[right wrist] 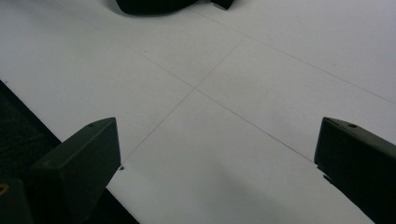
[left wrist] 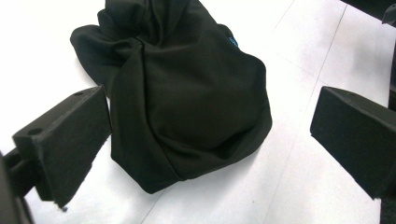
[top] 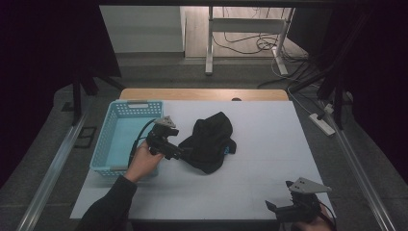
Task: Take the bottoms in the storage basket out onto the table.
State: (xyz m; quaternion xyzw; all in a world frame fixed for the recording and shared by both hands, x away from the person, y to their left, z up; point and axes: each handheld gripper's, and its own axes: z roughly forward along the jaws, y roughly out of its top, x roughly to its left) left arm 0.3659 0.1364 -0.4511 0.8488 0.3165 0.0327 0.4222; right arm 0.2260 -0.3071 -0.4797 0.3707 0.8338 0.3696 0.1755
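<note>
One black garment (top: 210,141) — one blue basket (top: 115,139) — two grippers.

A white table (top: 260,168) has a strip of wood along its far edge. A bunched-up black cloth (top: 210,141) lies near the middle. A light blue basket (top: 107,139) with little holes sits at the left side
</note>
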